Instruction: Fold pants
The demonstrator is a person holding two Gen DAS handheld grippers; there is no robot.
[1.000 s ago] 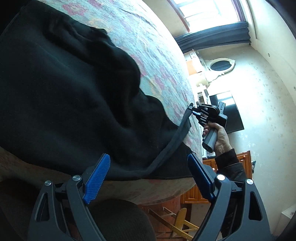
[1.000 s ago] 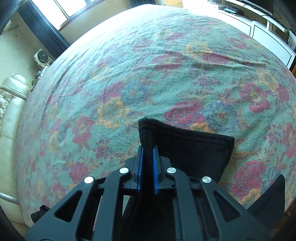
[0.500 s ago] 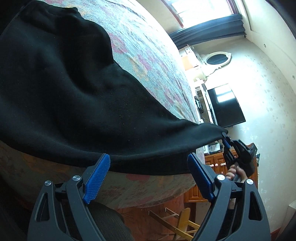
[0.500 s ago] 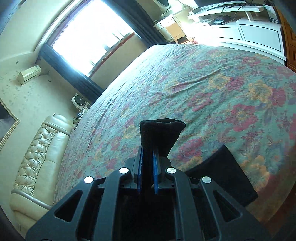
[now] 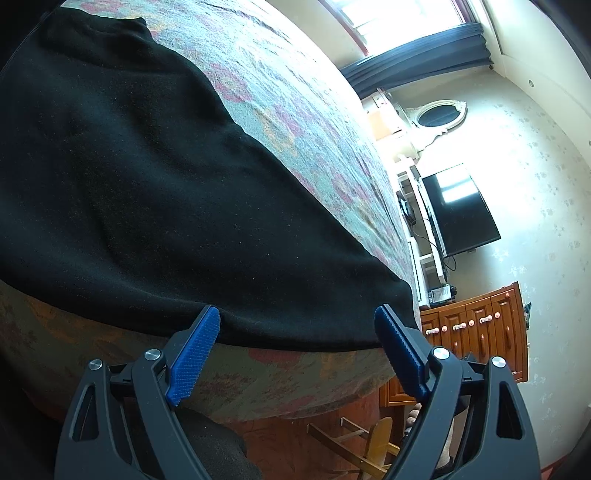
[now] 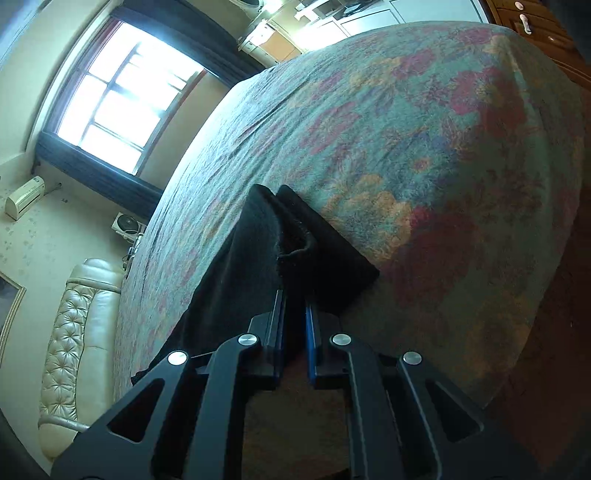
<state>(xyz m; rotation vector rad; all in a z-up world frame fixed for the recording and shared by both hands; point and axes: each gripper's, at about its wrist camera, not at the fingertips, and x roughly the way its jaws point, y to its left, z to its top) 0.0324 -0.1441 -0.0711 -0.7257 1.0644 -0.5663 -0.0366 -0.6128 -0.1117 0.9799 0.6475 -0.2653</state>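
One gripper [image 6: 294, 314] clamps black pants [image 6: 258, 251]; the other gripper [image 5: 297, 332] gapes.

The left wrist view sits low and close at the near edge of the bed [image 5: 280, 122], looking up along it past the black pants [image 5: 155, 206] toward the window [image 5: 402, 22] and the television [image 5: 461, 210]. The right wrist view looks from close over a corner of the bed [image 6: 424, 155] toward the same window [image 6: 122, 99], with a sofa [image 6: 77, 332] beside the bed. Both share the bed, pants and window.
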